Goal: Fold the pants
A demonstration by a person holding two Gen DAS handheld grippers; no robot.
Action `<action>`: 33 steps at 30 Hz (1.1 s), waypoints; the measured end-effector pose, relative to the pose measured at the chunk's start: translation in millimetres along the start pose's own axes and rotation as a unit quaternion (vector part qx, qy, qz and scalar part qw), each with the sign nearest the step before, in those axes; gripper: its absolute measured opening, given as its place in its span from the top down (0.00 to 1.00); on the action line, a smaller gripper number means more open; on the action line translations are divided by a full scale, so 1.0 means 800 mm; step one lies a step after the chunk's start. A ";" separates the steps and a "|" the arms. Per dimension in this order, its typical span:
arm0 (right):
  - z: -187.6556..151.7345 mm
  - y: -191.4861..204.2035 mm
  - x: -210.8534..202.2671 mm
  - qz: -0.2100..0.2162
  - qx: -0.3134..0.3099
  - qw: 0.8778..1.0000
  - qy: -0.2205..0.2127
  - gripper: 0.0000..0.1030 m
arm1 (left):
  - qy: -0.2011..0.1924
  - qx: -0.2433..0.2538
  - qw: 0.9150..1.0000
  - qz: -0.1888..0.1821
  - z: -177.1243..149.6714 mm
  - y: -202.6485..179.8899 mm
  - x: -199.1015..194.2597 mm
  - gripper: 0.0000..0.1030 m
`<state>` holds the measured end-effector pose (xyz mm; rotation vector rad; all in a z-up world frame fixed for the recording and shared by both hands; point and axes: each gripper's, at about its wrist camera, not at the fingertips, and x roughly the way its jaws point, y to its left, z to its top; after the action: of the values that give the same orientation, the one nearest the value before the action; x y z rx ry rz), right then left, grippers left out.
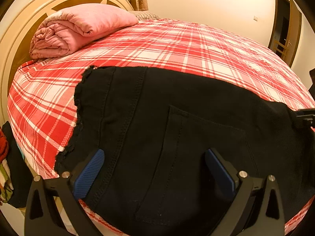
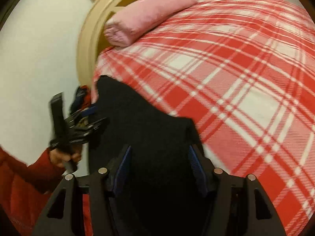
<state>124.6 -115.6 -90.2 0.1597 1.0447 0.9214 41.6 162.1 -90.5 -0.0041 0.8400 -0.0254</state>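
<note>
step: next fold, probably | black pants (image 1: 177, 127) lie flat on the plaid bed (image 1: 177, 45), near edge | left gripper (image 1: 153, 169) wide, empty, over the pocket | right gripper (image 2: 159, 169) half open, cloth between pads, unpinched | tip: both should grab one edge, lift evenly
</note>
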 end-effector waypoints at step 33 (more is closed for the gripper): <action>0.031 -0.027 0.018 0.045 0.117 0.984 -0.128 0.37 | -0.002 0.001 1.000 0.000 0.003 0.001 0.002 0.00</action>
<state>159.0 -111.8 -97.9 0.5127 0.9085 0.8325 44.1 162.5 -90.0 -0.0026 0.8356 -0.0255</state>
